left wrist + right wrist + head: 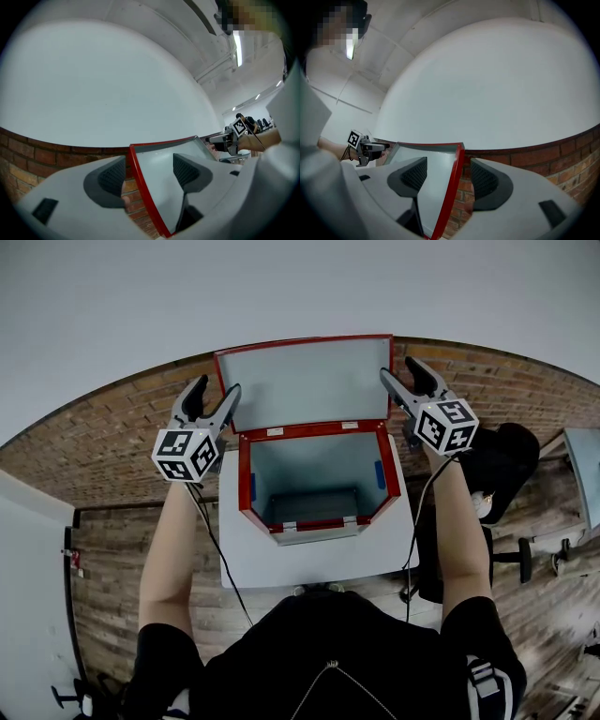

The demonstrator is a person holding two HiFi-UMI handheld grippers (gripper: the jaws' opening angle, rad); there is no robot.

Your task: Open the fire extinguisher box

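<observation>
The fire extinguisher box [319, 479] is a white box with red trim, and its inside shows empty. Its lid [305, 381] stands raised against the white wall. My left gripper [217, 390] is at the lid's left edge and my right gripper [398, 371] at its right edge. In the left gripper view the red lid edge [140, 183] runs between the jaws of the left gripper [150, 173], with a gap on both sides. The right gripper [443, 176] straddles the other red edge [452, 187] the same way. Both grippers are open.
The box rests on a white stand [281, 563] on a brick-patterned floor [112, 465]. A black office chair [506, 474] sits at the right, with a desk corner [586, 465] beyond it. Cables hang from both grippers. The white wall rises just behind the lid.
</observation>
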